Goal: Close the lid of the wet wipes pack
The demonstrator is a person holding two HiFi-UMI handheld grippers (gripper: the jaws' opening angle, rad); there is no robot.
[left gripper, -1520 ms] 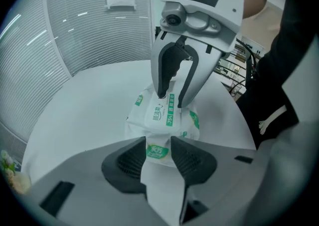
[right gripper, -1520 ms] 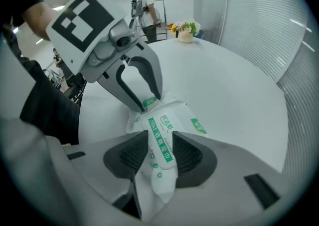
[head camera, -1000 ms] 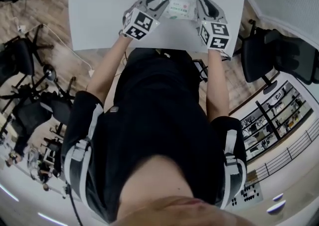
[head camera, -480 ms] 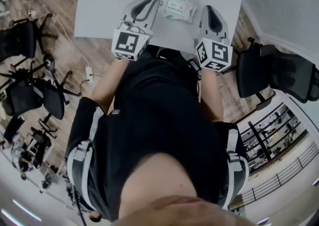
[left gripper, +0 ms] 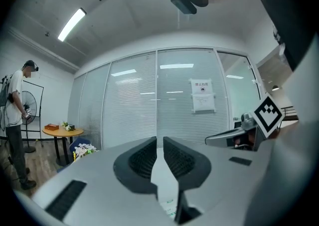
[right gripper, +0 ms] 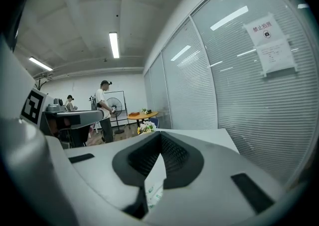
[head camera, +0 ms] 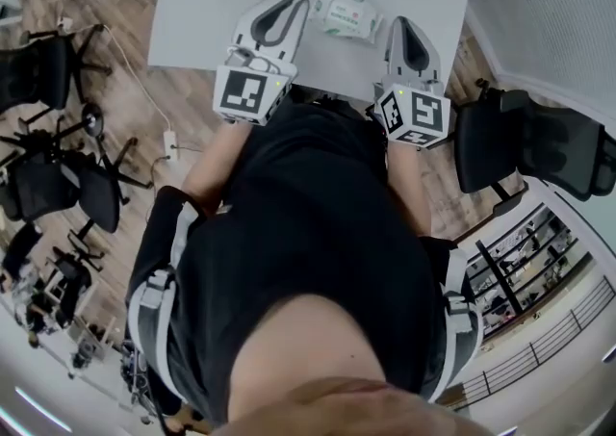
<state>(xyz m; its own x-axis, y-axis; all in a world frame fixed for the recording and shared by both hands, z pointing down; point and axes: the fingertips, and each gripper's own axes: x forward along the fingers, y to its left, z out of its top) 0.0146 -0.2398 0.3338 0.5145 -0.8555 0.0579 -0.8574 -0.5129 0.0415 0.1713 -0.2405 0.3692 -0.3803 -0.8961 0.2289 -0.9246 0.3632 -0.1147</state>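
The wet wipes pack point(head camera: 345, 14), white with green print, lies flat near the front edge of the white table point(head camera: 212, 1). I cannot tell how its lid stands. My left gripper point(head camera: 298, 1) hovers just left of the pack and does not touch it. Its jaws point(left gripper: 160, 141) stand a narrow gap apart with nothing between them. My right gripper point(head camera: 400, 20) hangs to the pack's right, also apart from it. Its jaws are closing and the tips point(right gripper: 160, 135) meet on nothing. Both gripper views point level across the room, with a sliver of the pack point(left gripper: 171, 211) point(right gripper: 154, 196) showing low between the jaws.
A black office chair point(head camera: 539, 141) stands right of the table, and more chairs point(head camera: 48, 78) and a cable lie on the wooden floor at left. A glass wall with blinds point(left gripper: 164, 105) is ahead. A person point(left gripper: 17, 120) stands by a round table point(left gripper: 62, 131).
Both grippers drew back from the pack's two ends, rose and tipped up to level. Their jaws narrowed. The pack stays on the table.
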